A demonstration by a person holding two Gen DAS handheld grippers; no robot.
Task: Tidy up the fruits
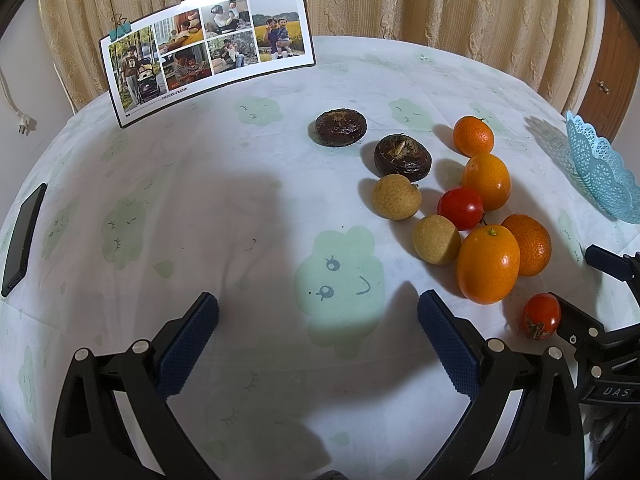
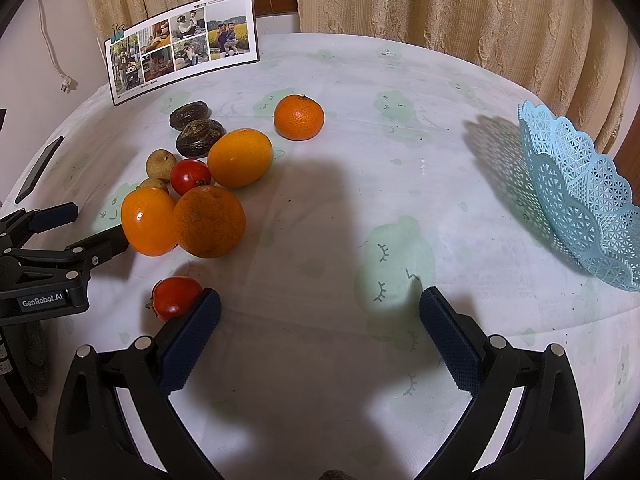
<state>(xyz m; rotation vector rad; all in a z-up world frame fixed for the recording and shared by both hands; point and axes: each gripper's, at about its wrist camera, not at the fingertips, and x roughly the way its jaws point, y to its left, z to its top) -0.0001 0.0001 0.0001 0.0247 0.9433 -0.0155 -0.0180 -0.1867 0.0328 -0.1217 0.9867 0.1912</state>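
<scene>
A cluster of fruit lies on the table: several orange citrus (image 1: 487, 265) (image 2: 239, 157), two red tomatoes (image 1: 541, 314) (image 2: 176, 297), two tan longans (image 1: 397, 196) (image 2: 160, 164) and two dark water chestnuts (image 1: 340, 127) (image 2: 199, 137). A light blue lace basket (image 1: 604, 172) (image 2: 580, 204) stands empty at the right. My left gripper (image 1: 318, 320) is open and empty, left of the fruit. My right gripper (image 2: 320, 312) is open and empty; its left fingertip (image 2: 208, 304) is right next to the near tomato. Each gripper shows in the other's view (image 1: 584, 296) (image 2: 92, 228).
A photo card (image 1: 208, 52) (image 2: 182, 44) held by binder clips stands at the table's back left. A black phone (image 1: 22, 240) (image 2: 38, 170) lies at the left edge. Curtains hang behind the round table (image 1: 240, 200) with its cloud-print cloth.
</scene>
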